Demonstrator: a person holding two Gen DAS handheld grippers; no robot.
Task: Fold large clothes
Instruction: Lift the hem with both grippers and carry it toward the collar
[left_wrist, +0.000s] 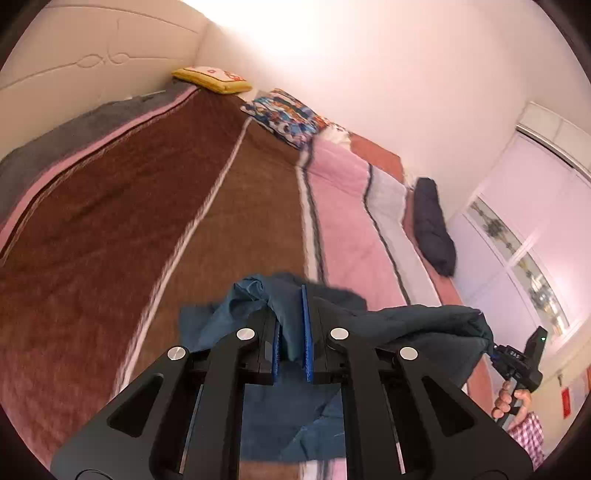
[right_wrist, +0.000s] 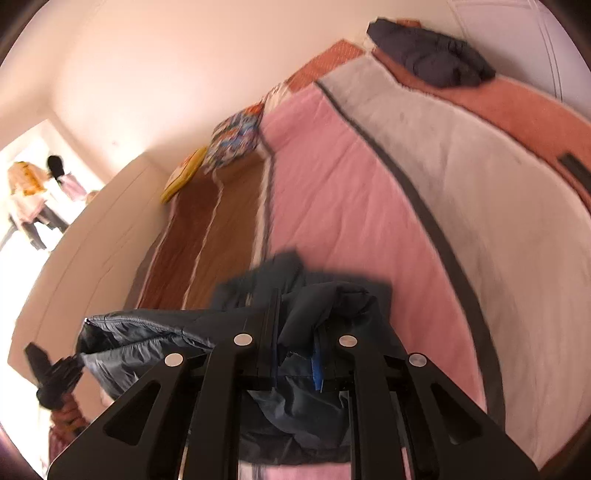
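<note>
Pinched in the left claw (left_wrist: 291, 332) and right claw (right_wrist: 295, 354), a dark blue padded jacket (left_wrist: 424, 321) hangs unfolded above the striped bed (left_wrist: 147, 221); folding seems barely begun.

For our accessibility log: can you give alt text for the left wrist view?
The left tool is shut on a dark blue jacket, held up over a bed with brown and pink quilts. At right, the right tool grips the jacket's other end. A yellow pillow and a dark bundle lie farther off.

Two pillows (left_wrist: 212, 79) (left_wrist: 284, 116), two dark garments (left_wrist: 424, 325) (left_wrist: 432, 225), one bed (left_wrist: 110, 229).
</note>
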